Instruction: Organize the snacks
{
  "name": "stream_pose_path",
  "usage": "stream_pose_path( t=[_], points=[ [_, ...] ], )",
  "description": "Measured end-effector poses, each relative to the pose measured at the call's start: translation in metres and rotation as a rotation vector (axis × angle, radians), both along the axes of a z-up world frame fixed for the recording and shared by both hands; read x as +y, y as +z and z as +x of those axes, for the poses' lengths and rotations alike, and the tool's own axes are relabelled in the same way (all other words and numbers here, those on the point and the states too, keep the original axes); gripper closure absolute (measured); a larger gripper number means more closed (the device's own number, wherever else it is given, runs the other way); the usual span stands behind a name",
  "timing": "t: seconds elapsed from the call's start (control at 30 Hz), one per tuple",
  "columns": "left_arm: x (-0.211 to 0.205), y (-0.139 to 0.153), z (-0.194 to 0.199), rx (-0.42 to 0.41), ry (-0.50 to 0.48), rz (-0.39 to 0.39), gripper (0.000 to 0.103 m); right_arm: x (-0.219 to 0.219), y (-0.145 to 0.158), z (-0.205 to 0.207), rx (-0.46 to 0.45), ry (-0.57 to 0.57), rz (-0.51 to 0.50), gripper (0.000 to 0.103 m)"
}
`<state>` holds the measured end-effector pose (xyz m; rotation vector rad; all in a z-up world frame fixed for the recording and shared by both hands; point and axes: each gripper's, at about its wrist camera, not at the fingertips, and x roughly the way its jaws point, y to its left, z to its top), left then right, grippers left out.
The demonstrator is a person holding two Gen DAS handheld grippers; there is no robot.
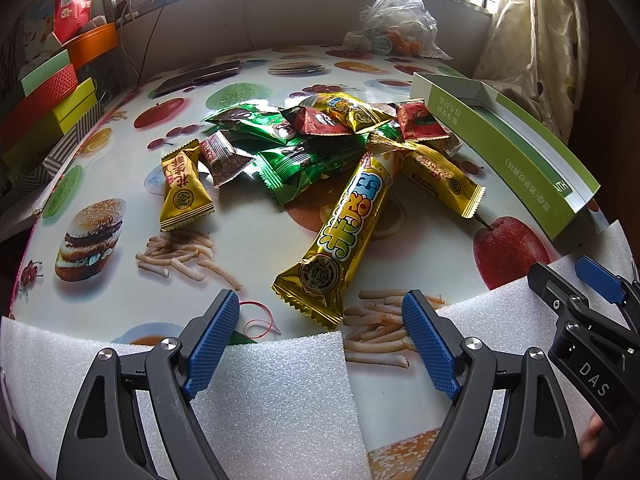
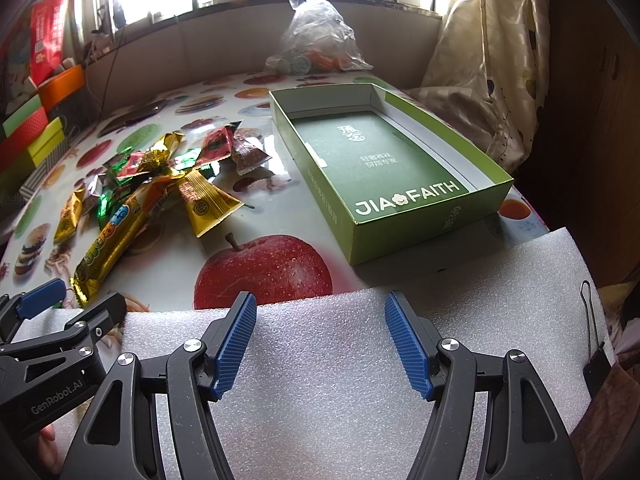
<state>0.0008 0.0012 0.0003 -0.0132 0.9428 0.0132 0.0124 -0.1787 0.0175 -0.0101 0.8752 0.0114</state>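
Note:
A heap of snack packets (image 1: 316, 140) lies mid-table: gold, green and red wrappers. A long gold bar (image 1: 344, 232) points toward my left gripper (image 1: 320, 312), which is open just short of the bar's near end with nothing between its fingers. A small gold packet (image 1: 182, 186) lies apart on the left. The same heap (image 2: 160, 168) shows at the left in the right wrist view. A green open box (image 2: 384, 168) stands empty on the table's right side. My right gripper (image 2: 320, 312) is open over white foam, near the box's front corner.
White foam sheets (image 2: 320, 380) cover the near table edge. Stacked coloured boxes (image 1: 44, 100) line the left wall. A clear plastic bag (image 2: 316, 40) sits at the back by the window. A phone (image 1: 200, 74) lies back left. A curtain (image 2: 492, 60) hangs right.

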Motion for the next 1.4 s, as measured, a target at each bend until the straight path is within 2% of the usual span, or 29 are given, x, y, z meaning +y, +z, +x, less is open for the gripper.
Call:
stream_pose_path(
  t=[0.67,0.8,1.1,1.4],
  points=[
    [0.004,0.005,0.006,0.025,-0.013,-0.010,0.019,-0.004,0.004,0.006,0.007,0.029,0.007,0.036],
    [0.011,0.011,0.005,0.014,-0.028,-0.054,0.019,0.001,0.010,0.009,-0.017,0.062,0.001,0.036],
    [0.027,0.033,0.015,-0.047,-0.039,-0.079,0.019,0.023,0.024,0.033,-0.029,0.237,0.003,0.036],
    [0.022,0.035,0.035,-0.036,-0.113,-0.085,0.019,0.048,0.017,0.067,0.014,0.384,-0.046,0.036]
  ],
)
